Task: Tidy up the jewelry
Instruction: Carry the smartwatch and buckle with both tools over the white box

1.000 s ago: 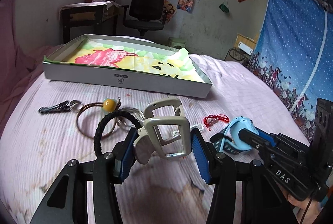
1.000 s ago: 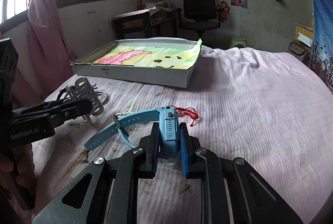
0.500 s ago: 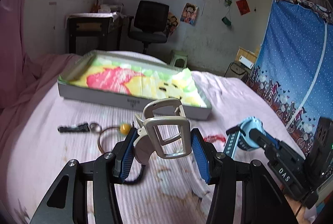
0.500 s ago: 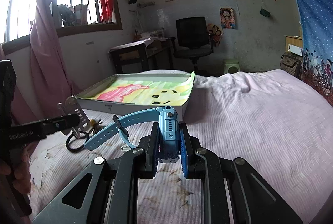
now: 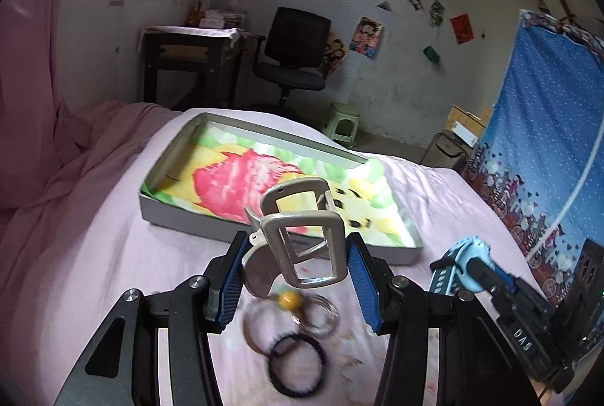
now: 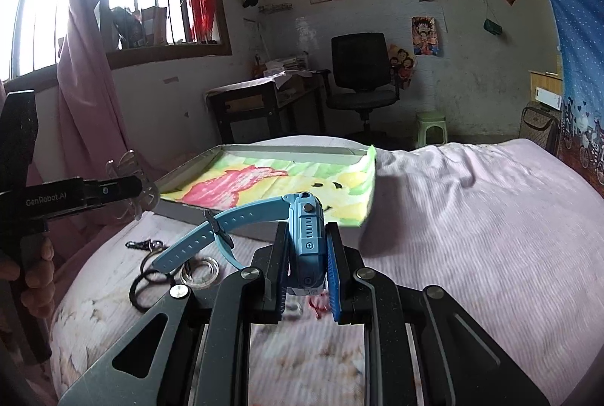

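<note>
From my left wrist camera I look down on the pile under me: a black hair tie (image 5: 296,366), a clear ring (image 5: 321,317) and a thin bangle with a yellow bead (image 5: 288,300), all on the pink bed sheet (image 5: 113,255). My right wrist camera shows that same pile from the side, plus a dark key clip (image 6: 137,244) and a red string (image 6: 316,304) lying under my right tool, neither of which the left view shows.

The grey hair claw clip (image 5: 302,243) is pale plastic, two rectangular open frames one behind the other with a rounded thumb tab at its left. The blue kids' watch (image 6: 306,243) has a chunky light-blue case with side buttons, and its perforated strap sticks out to the left, buckle hanging.

My left tool (image 5: 294,279) is clamped on the clip, blue pads pressing both sides, held in the air just short of the shallow grey box (image 5: 181,217) lined with a bright cartoon cloth. My right tool (image 6: 307,264) is closed tight on the watch case, lifted off the bed, with the box ahead and to its left.
</note>
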Demonstrator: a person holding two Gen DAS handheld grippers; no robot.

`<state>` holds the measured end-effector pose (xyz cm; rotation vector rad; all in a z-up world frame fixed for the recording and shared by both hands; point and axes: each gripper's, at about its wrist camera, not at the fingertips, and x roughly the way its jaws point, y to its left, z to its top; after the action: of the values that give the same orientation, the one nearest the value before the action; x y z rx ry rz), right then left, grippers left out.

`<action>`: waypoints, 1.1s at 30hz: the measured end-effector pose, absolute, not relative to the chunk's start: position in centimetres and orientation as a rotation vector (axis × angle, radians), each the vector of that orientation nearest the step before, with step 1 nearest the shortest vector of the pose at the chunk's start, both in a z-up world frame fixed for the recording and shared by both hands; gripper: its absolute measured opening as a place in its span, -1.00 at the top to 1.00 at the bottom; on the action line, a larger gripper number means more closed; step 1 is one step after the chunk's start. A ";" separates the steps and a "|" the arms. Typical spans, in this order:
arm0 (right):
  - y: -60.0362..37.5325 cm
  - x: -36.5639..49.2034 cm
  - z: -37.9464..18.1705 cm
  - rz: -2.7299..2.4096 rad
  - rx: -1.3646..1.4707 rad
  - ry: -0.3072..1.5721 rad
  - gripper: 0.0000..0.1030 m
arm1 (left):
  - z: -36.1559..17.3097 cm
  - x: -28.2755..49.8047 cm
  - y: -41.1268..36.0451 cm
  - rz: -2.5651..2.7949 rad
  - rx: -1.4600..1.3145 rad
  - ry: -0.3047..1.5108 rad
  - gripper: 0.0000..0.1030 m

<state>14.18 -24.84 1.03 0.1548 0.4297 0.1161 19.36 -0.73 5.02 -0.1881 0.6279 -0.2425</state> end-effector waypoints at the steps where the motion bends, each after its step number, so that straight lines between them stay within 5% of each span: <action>1: -24.5 15.0 1.3 0.121 0.148 0.427 0.69 | 5.0 19.8 -0.5 -0.237 -0.183 0.629 0.05; 17: -18.8 27.8 0.9 0.153 0.131 0.479 0.69 | 2.9 31.8 1.5 -0.169 -0.148 0.714 0.05; 33: -17.6 32.5 -3.6 0.106 0.121 0.668 0.69 | -0.6 34.4 1.0 -0.158 -0.133 0.823 0.04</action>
<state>32.51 -17.61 -3.60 0.1212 0.6684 0.1056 34.41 1.01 -0.63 -0.1333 0.8231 -0.1583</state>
